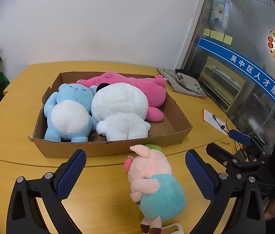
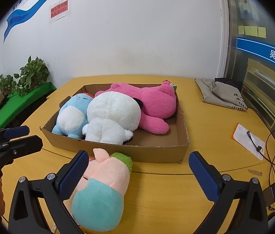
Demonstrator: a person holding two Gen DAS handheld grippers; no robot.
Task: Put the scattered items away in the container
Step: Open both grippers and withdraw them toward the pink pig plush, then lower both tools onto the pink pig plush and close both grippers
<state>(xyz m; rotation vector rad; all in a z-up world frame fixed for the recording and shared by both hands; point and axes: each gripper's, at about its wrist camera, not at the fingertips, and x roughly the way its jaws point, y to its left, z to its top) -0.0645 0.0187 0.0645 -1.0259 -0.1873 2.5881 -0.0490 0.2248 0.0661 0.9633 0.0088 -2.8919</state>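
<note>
1 pig plush [image 1: 153, 183] is left on the table [image 1: 106, 198], lying on its side just near of the cardboard box [image 1: 180, 120], head toward the box, feet toward the camera. 3 plush toys are already in the box: a blue bear [image 1: 69, 113] at left, a white plush [image 1: 121, 111] in the middle, a pink plush [image 1: 137, 85] at the far right.

Left gripper [image 1: 135, 173] is spread wide, nothing held; the pig sits between its fingers, right of centre, untouched. Right gripper [image 2: 139, 177] is also spread wide and holding nothing; the pig lies against or just beside its left pad [image 2: 73, 175], contact cannot be confirmed.

Handling judged: light, soft, compressible, fuzzy fabric so not slippery, not fragile. A pinch across the teal-clad torso [image 1: 164, 197] looks best; limbs and snout would likely flop or slip out.

Free room in the box is seen at the near right corner [image 2: 174, 134]. The near box wall must be cleared by lifting. Off to the right are a grey cloth bag [image 2: 219, 95], a white packet [image 2: 248, 140] and cables [image 2: 274, 156], well apart from the path. Plants [image 2: 30, 76] are at far left.
</note>
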